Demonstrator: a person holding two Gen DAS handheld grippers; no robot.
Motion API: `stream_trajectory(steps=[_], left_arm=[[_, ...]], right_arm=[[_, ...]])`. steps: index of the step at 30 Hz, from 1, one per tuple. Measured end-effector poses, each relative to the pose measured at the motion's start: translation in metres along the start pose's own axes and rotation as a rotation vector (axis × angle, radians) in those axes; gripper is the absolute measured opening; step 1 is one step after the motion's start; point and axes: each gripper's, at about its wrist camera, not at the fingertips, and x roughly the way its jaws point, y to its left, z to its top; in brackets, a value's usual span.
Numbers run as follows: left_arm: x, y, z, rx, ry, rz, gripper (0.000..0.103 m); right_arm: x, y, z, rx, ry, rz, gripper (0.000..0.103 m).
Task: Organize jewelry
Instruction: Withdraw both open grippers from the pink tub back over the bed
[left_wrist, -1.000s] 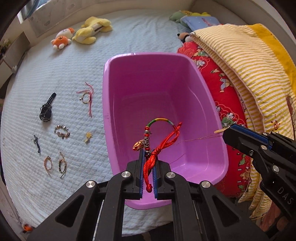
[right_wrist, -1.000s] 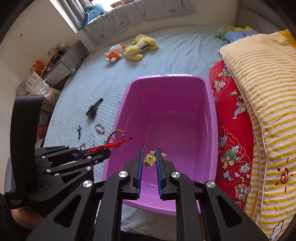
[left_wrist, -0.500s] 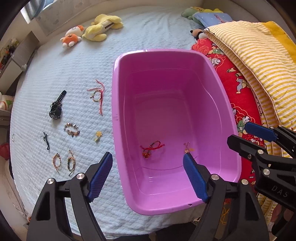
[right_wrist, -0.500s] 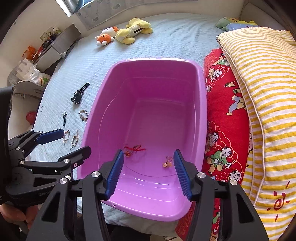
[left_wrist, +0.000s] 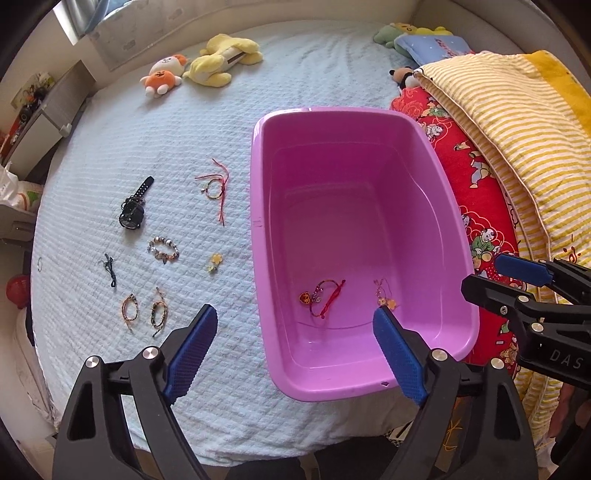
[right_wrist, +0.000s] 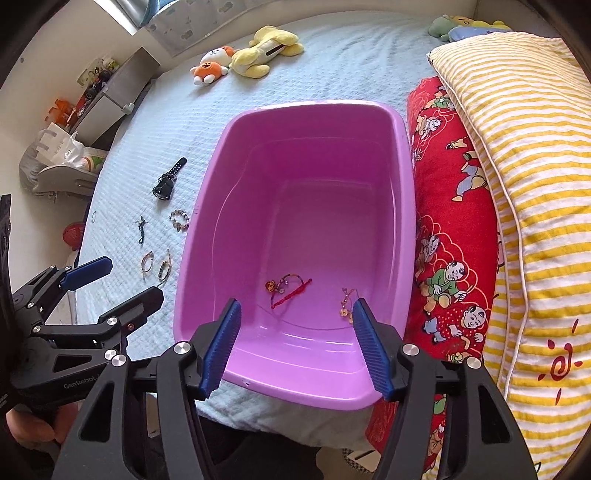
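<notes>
A purple tub (left_wrist: 255, 206) stands on the pale blue bed. On its floor lie a red cord bracelet (left_wrist: 325, 297) with a heart charm and a small yellow charm piece (left_wrist: 386, 295). My left gripper (left_wrist: 294, 314) hovers over the tub's near left corner, its jaws opening, nothing between them. My right gripper (right_wrist: 297, 306) hangs above the tub's near end, its jaws also opening and empty, with the bracelet (right_wrist: 286, 288) and the charm (right_wrist: 347, 304) below. Left of the tub lie a black watch (left_wrist: 133, 206), a red string bracelet (left_wrist: 216, 188), a bead bracelet (left_wrist: 164, 251) and several smaller pieces.
A red printed quilt (left_wrist: 476, 192) and a yellow striped blanket (left_wrist: 517, 122) are piled against the tub's right side. Plush toys (left_wrist: 221, 61) lie at the far end of the bed. A grey cabinet (right_wrist: 110, 99) stands beyond the bed's left edge.
Both grippers went from shut to open. The red bracelet left my left gripper and the yellow charm left my right one; both now lie on the tub's floor.
</notes>
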Motion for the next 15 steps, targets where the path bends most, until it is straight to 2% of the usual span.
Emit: stream_trajectory(steps=[8,15], left_arm=[[-0.015,0.034,-0.028,-0.087,-0.002,0.014,0.088],[-0.022,0.082,-0.062,-0.196,-0.004,0.032,0.089]], right_arm=[[0.002,0.03,-0.009,-0.043,0.025,0.028,0.065],[0.019,0.071,-0.02,-0.098,0.054,0.037,0.068]])
